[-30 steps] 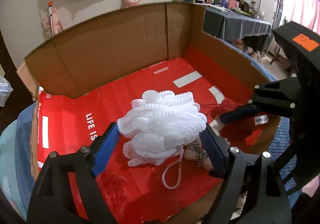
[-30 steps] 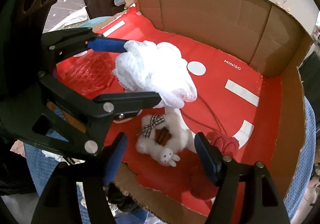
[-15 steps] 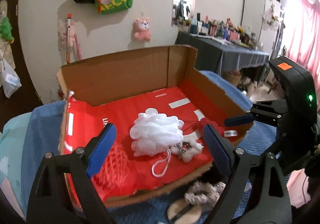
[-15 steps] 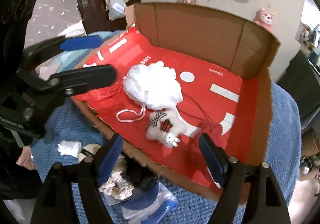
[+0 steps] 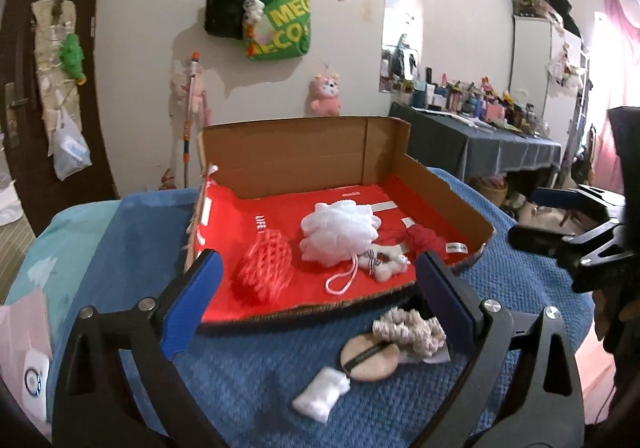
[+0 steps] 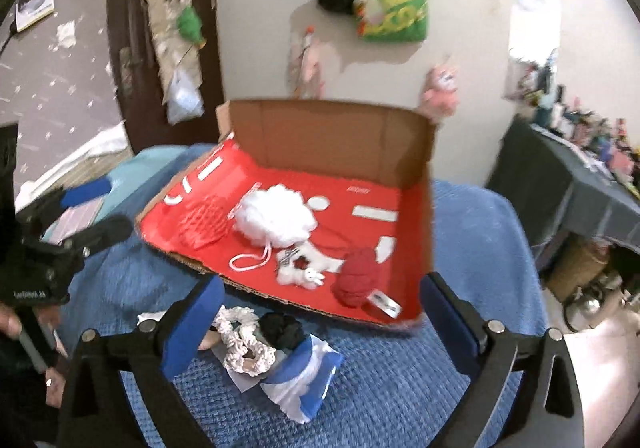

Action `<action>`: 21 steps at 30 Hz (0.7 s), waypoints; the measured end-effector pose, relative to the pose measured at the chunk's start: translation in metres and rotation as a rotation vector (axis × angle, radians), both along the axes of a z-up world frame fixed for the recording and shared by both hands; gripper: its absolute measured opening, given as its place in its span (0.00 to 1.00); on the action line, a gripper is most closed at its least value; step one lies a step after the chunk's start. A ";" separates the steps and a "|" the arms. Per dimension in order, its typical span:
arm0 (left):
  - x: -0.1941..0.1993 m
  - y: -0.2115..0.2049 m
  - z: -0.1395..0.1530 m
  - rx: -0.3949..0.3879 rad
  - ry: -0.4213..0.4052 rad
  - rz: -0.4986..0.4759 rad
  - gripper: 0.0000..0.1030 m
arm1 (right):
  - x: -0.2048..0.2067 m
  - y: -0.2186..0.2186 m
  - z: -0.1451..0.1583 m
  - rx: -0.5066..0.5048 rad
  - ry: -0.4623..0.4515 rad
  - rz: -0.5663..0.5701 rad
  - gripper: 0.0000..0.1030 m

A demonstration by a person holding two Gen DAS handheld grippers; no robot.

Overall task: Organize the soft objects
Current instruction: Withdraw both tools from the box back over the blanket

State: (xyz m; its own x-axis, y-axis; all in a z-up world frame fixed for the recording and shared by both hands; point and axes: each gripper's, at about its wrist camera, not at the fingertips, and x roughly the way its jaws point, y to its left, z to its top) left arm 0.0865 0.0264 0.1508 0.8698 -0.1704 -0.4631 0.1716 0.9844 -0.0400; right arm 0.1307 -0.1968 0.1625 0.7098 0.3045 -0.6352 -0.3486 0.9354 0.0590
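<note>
Both jaws opening, nothing between: left gripper (image 5: 318, 282), right gripper (image 6: 322, 310). Box (image 5: 444, 183) holds the white puff (image 5: 340, 230). We judge the cream scrunchie (image 5: 408, 330), off the box's front edge, next; pinch its bulk.

We've got four soft things lying in the red-lined cardboard box (image 5: 444, 183): a fluffy white mesh bath pouf (image 5: 340, 230) in the middle with its cord loop trailing forward, a red netted sponge (image 5: 266, 268) left of it, and a small white plush bunny (image 6: 302, 268) beside a red yarn bundle (image 6: 356, 280) on its right. Out front on the blue blanket, a cream ruffled scrunchie (image 5: 408, 330), a round beige powder puff (image 5: 370, 358) and a small white cotton wad (image 5: 322, 398) sit close together, not boxed yet.
</note>
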 end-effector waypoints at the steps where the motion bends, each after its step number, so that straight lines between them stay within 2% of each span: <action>1: -0.005 0.000 -0.002 0.001 -0.003 0.008 0.98 | -0.007 -0.001 0.002 0.001 -0.017 -0.018 1.00; 9: -0.037 -0.004 -0.019 0.014 -0.026 0.048 0.98 | -0.058 0.001 -0.001 0.011 -0.127 -0.126 1.00; 16: -0.055 -0.011 -0.040 0.024 -0.028 0.068 0.99 | -0.088 0.004 -0.028 0.059 -0.148 -0.208 1.00; 21: -0.061 -0.017 -0.058 0.013 0.000 0.061 0.99 | -0.097 0.007 -0.051 0.036 -0.134 -0.234 1.00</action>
